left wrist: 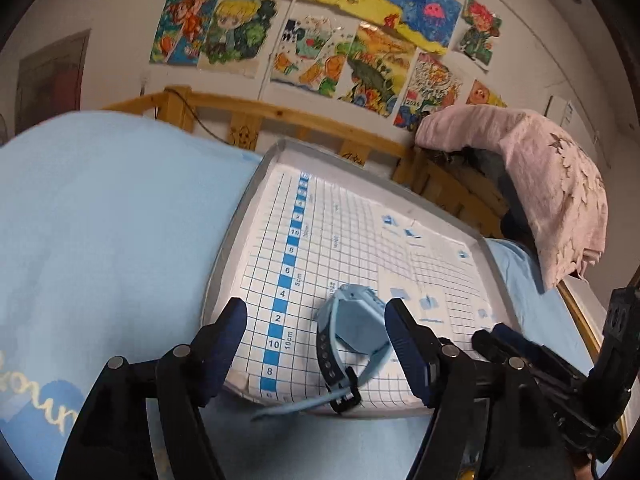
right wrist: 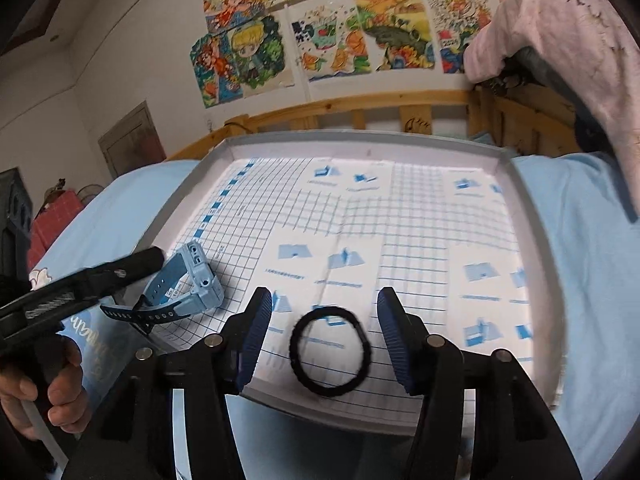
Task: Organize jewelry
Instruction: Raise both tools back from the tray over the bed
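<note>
A light blue watch (left wrist: 352, 332) with a dark strap lies on its side at the near edge of a shallow grey tray (left wrist: 232, 236) lined with gridded paper. My left gripper (left wrist: 314, 314) is open, its fingers either side of the watch without touching it. In the right wrist view the watch (right wrist: 188, 284) lies at the tray's (right wrist: 360, 138) near left corner. A black ring-shaped band (right wrist: 330, 352) lies near the tray's front edge. My right gripper (right wrist: 324, 312) is open, its fingers either side of the band and apart from it.
The tray rests on a light blue bedsheet (left wrist: 100, 220). A wooden bed rail (left wrist: 280, 116) runs behind it, with a pink cloth (left wrist: 552, 184) draped at the right. Colourful drawings (right wrist: 320, 32) cover the wall. A red box (right wrist: 52, 224) stands far left.
</note>
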Demonstrator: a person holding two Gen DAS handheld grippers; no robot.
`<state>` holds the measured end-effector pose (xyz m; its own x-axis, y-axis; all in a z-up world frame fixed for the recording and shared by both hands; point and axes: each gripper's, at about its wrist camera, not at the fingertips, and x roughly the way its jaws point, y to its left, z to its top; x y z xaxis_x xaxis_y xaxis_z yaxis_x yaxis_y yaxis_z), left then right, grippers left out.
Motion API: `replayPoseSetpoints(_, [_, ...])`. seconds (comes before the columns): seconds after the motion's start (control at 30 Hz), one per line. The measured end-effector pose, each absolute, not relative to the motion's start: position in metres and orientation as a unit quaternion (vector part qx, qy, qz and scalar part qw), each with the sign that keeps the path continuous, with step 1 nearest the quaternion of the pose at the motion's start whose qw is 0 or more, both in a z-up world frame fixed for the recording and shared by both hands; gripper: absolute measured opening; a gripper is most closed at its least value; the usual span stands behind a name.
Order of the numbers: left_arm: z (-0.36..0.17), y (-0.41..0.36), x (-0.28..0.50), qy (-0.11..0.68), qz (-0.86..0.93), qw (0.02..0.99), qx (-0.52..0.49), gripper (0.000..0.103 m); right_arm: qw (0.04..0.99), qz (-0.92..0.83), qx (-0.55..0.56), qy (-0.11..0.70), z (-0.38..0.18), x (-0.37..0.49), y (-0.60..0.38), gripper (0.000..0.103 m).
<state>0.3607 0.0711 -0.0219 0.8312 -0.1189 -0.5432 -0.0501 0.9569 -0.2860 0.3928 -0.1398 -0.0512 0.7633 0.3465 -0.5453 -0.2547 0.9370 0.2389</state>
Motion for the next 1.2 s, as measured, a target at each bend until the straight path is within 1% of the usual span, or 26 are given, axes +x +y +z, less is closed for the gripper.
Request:
replayPoseSetpoints(0.07, [-0.015, 0.069, 0.351, 0.279, -0.014, 0.951, -0.135, 0.077, 0.943, 0.151, 0.076, 0.285, -0.045, 0.383, -0.148, 0.055])
replayPoseSetpoints(0.13, [-0.007, 0.065, 0.334, 0.256, -0.008, 0.959, -0.122, 0.096, 0.952, 0.147, 0.082, 0.256, -0.036, 0.368, -0.158, 0.073])
replayPoseSetpoints(0.2, [0.004, 0.06, 0.314, 0.224, -0.006, 0.969, -0.109, 0.102, 0.962, 0.145, 0.084, 0.218, -0.026, 0.349, -0.168, 0.084])
replayPoseSetpoints(0.33, [0.023, 0.048, 0.273, 0.182, -0.007, 0.979, -0.089, 0.103, 0.976, 0.133, 0.077, 0.151, -0.007, 0.304, -0.183, 0.098])
replayPoseSetpoints(0.4, [0.031, 0.044, 0.252, 0.164, -0.005, 0.983, -0.082, 0.103, 0.98, 0.131, 0.073, 0.128, 0.003, 0.282, -0.188, 0.101])
replayPoseSetpoints(0.63, [0.051, 0.026, 0.179, 0.123, -0.007, 0.99, -0.062, 0.103, 0.988, 0.124, 0.057, 0.077, 0.027, 0.203, -0.198, 0.101])
replayPoseSetpoints(0.87, [0.061, 0.008, 0.11, 0.097, -0.009, 0.995, -0.035, 0.103, 0.988, 0.126, 0.059, 0.066, 0.033, 0.139, -0.206, 0.101])
replayPoseSetpoints(1.2, [0.064, -0.002, 0.031, 0.094, -0.004, 0.995, -0.029, 0.103, 0.988, 0.119, 0.066, 0.073, 0.032, 0.074, -0.216, 0.102])
